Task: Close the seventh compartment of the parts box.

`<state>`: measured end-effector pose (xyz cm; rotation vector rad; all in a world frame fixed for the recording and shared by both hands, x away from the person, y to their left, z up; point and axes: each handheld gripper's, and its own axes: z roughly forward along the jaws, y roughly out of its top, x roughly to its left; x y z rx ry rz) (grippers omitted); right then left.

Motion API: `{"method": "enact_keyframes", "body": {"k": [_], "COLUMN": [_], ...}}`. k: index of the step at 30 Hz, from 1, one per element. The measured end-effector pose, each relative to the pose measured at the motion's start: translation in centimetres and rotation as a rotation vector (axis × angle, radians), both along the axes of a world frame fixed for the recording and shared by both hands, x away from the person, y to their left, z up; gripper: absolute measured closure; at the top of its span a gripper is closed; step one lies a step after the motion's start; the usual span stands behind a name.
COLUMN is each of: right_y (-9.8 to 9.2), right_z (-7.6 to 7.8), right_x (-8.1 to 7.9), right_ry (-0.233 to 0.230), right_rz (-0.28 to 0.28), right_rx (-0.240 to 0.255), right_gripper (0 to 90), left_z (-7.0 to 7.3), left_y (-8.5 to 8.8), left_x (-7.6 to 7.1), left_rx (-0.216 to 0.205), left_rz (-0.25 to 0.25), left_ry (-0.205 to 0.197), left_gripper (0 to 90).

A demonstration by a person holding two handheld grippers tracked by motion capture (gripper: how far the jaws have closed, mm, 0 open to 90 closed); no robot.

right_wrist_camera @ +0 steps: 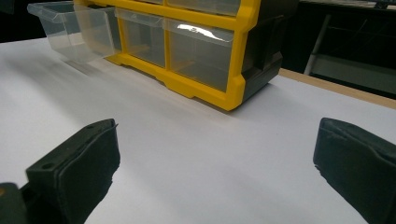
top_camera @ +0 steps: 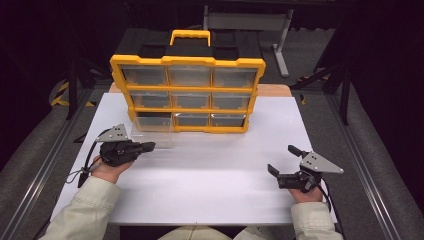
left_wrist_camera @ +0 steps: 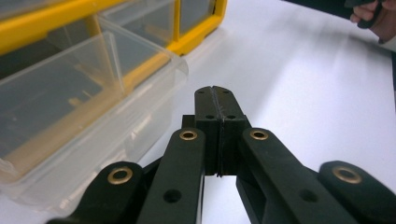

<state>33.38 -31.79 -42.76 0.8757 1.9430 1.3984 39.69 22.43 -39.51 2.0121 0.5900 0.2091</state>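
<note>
A yellow organizer [top_camera: 187, 61] with clear drawers stands at the back of the white table [top_camera: 215, 170]. Its bottom-left drawer [top_camera: 151, 134] is pulled out toward me and looks empty. My left gripper [top_camera: 149, 146] lies just in front of that drawer, shut, with nothing between its jaws. In the left gripper view the pads of the left gripper [left_wrist_camera: 215, 100] meet flat, and the clear drawer [left_wrist_camera: 84, 107] sits close on the left. My right gripper [top_camera: 282, 158] rests open near the table's right front. In the right gripper view the right gripper [right_wrist_camera: 215, 158] faces the organizer [right_wrist_camera: 233, 88] and the drawer [right_wrist_camera: 70, 28].
The organizer has a yellow carry handle [top_camera: 190, 35] on top. A strip of wooden tabletop [top_camera: 272, 90] shows behind the white sheet. Black frame rails [top_camera: 365, 165] run along both sides of the table. A metal stand [top_camera: 280, 45] is behind the organizer.
</note>
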Motion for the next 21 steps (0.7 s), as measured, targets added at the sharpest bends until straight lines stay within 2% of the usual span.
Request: {"method": "enact_keyframes", "body": {"k": [5,7,13,21], "right_y": [0.0,0.0,0.0,0.0], "right_z": [0.0,0.0,0.0,0.0], "right_x": [0.0,0.0,0.0,0.0], "right_ry": [0.000,0.001,0.003,0.005], "right_rz": [0.002,0.002,0.001,0.004], "right_rx": [0.001,0.000,-0.001,-0.001], "right_gripper": [1.2,1.2,1.2,1.2], "left_z": [-0.6,-0.8,-1.4,-2.4], "left_y": [-0.4,-0.4,-0.2,-0.4], "left_x": [0.3,0.5,1.1,2.0], "left_rx": [0.040,0.052,0.062,0.101], "left_rz": [-0.005,0.005,0.026,0.051], "left_ry": [0.039,0.038,0.069,0.108], "left_gripper": [89.4,89.4,89.4,89.4]}}
